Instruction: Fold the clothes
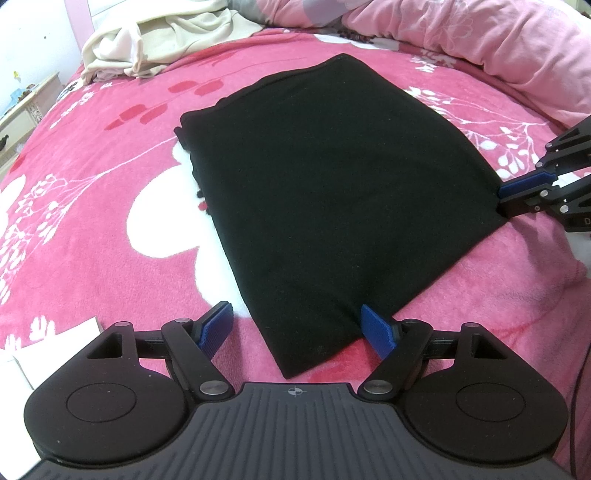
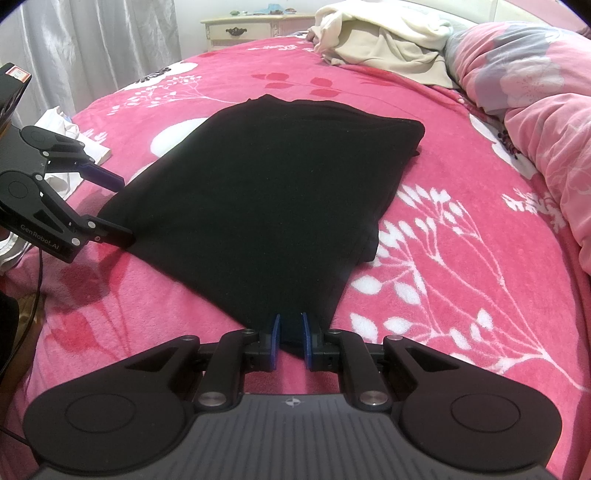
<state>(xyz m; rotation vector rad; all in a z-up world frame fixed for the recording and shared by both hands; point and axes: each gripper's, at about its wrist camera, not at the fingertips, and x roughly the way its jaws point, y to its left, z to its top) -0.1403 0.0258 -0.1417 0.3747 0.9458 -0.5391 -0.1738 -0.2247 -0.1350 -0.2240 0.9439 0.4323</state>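
A black garment, folded into a flat rectangle, lies in the middle of a pink floral blanket that covers the bed. The left gripper sits low at one near corner of the fabric, its 2 blue-padded fingers spread wide; the corner lies between them, the right pad resting against the cloth edge and the left pad apart from it on the blanket. In the right wrist view the same tool comes in from the left edge, angled down toward the garment, its fingers apart, the lower one touching the cloth's edge. The right gripper is level with the bed at the other near corner, its 2 pads drawn close together with the black fabric pinched between them. From the left wrist view it enters from the right edge, fingers stacked one above the other and nipped on the corner. A heap of cream clothes lies at the far side of the bed, beside a pink quilt. A pale bedside cabinet stands beyond the blanket.
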